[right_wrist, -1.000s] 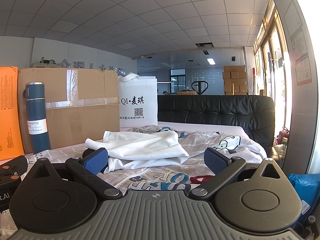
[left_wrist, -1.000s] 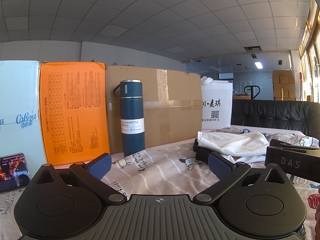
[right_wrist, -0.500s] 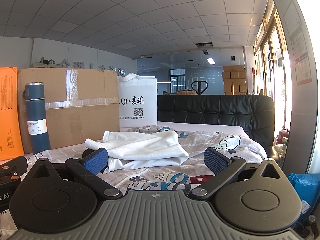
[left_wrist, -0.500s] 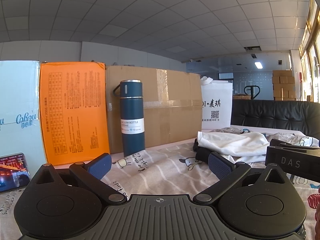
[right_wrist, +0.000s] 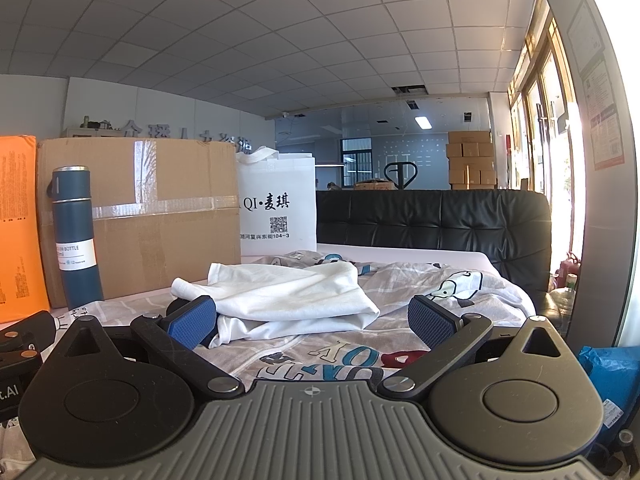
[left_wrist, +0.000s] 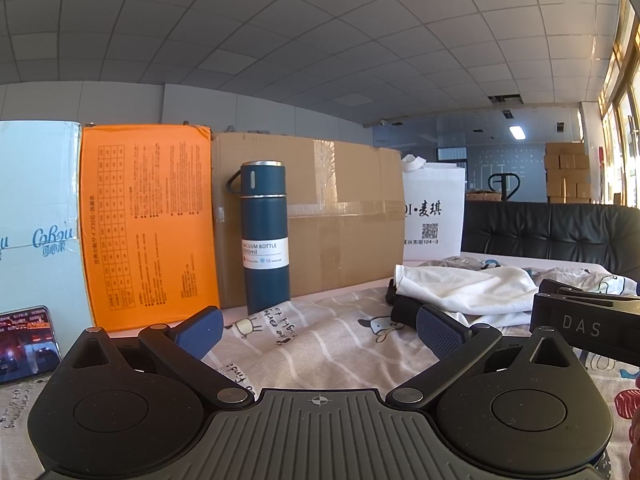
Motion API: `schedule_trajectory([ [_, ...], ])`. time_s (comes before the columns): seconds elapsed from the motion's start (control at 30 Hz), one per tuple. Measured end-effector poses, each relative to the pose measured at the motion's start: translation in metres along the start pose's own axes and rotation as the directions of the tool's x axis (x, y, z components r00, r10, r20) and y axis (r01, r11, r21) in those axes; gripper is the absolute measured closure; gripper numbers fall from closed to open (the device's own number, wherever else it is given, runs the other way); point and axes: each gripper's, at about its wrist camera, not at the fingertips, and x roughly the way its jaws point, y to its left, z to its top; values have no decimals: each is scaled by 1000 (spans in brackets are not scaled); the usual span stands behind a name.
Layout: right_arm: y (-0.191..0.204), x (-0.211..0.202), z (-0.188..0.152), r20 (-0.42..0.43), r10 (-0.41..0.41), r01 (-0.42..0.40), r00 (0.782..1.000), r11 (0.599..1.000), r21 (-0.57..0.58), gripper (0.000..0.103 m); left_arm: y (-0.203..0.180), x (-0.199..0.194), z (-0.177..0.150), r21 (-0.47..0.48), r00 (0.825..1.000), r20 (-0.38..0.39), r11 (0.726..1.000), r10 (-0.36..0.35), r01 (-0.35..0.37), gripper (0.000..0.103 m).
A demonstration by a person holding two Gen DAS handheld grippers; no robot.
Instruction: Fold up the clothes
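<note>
A crumpled white garment [right_wrist: 288, 300] lies on the printed sheet just beyond my right gripper [right_wrist: 312, 322], which is open and low over the sheet with nothing between its fingers. A dark cloth [left_wrist: 404, 312] shows under the garment's left edge. In the left wrist view the same white garment [left_wrist: 464, 292] sits ahead to the right, past the right fingertip [left_wrist: 438, 330]. My left gripper [left_wrist: 320, 330] is open and empty over the sheet. The right gripper's black body [left_wrist: 584, 326] shows at the right edge of that view.
A blue vacuum bottle [left_wrist: 264, 236] stands upright at the back against a cardboard box [left_wrist: 340, 216]. An orange box [left_wrist: 148, 224], a pale blue box [left_wrist: 36, 220] and a white shopping bag [right_wrist: 276, 208] line the back. A phone [left_wrist: 24, 342] lies left; a black sofa [right_wrist: 436, 220] stands behind.
Neither gripper has moved. Only the picture on the phone screen at the left has changed.
</note>
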Motion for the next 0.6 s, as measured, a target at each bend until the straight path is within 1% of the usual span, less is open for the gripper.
schedule_trajectory([
  [0.2,0,0,0,-6,2,-2,1000,1000,1,0,-1,-1,0,2,1000,11,1000,-12,12,0],
  [0.6,1,3,-1,-14,6,-6,1000,1000,-7,0,-1,-1,1,0,1000,12,1000,-12,12,0],
])
